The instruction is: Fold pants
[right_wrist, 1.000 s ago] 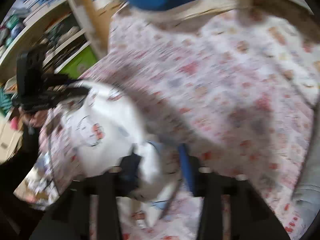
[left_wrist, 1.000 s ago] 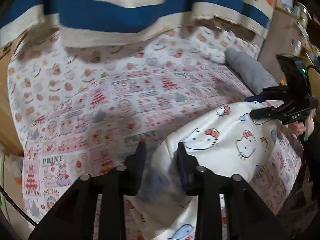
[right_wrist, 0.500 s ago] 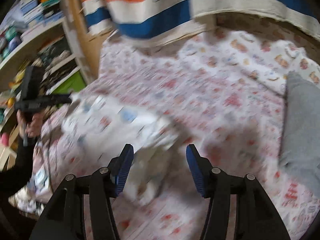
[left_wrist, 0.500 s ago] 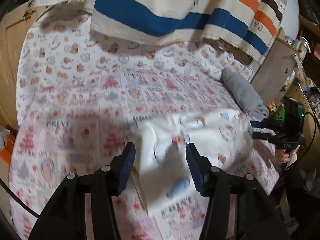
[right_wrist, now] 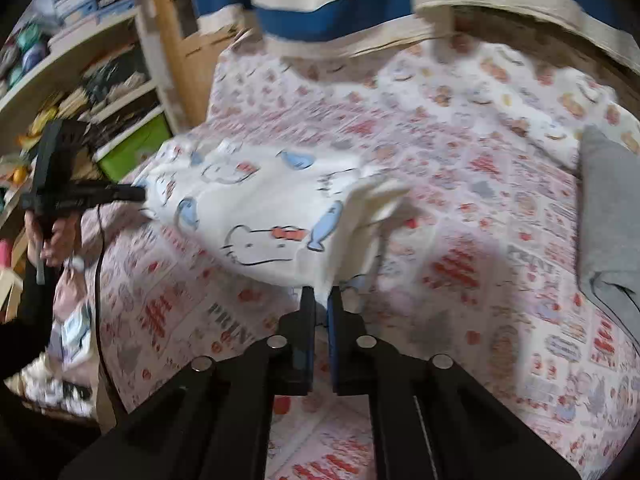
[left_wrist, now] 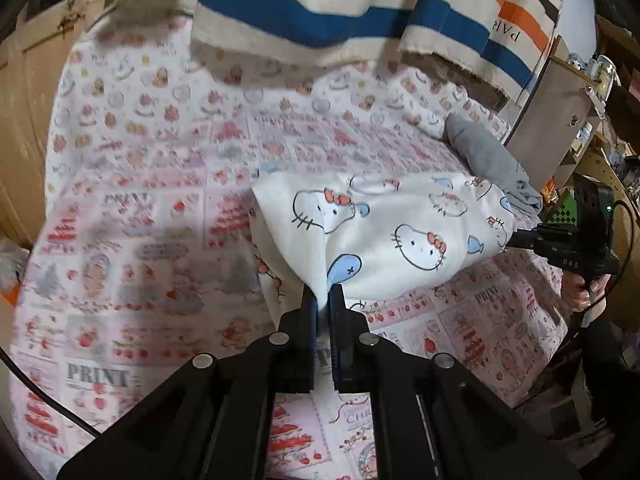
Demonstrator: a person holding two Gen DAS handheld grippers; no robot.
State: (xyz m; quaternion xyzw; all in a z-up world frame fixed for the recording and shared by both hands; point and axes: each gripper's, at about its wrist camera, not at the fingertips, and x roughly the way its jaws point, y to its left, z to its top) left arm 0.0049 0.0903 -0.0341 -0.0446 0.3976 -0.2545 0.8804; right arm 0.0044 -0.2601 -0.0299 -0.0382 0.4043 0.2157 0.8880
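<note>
on the "print" bedsheet [left_wrist: 132,208], cat-print pants [left_wrist: 392,232] pinched by both claws

The left tongs [left_wrist: 323,304] are pinched tight on a corner of the white cat-print pants [left_wrist: 384,236], which rise off the patterned bedsheet [left_wrist: 160,208] in a slack hammock; at the far corner the right tongs [left_wrist: 516,240] meet the cloth, though their grip is hard to make out; a grey garment [left_wrist: 488,160] lies beyond the pants; a striped blanket [left_wrist: 360,8] hangs along the top.
</note>
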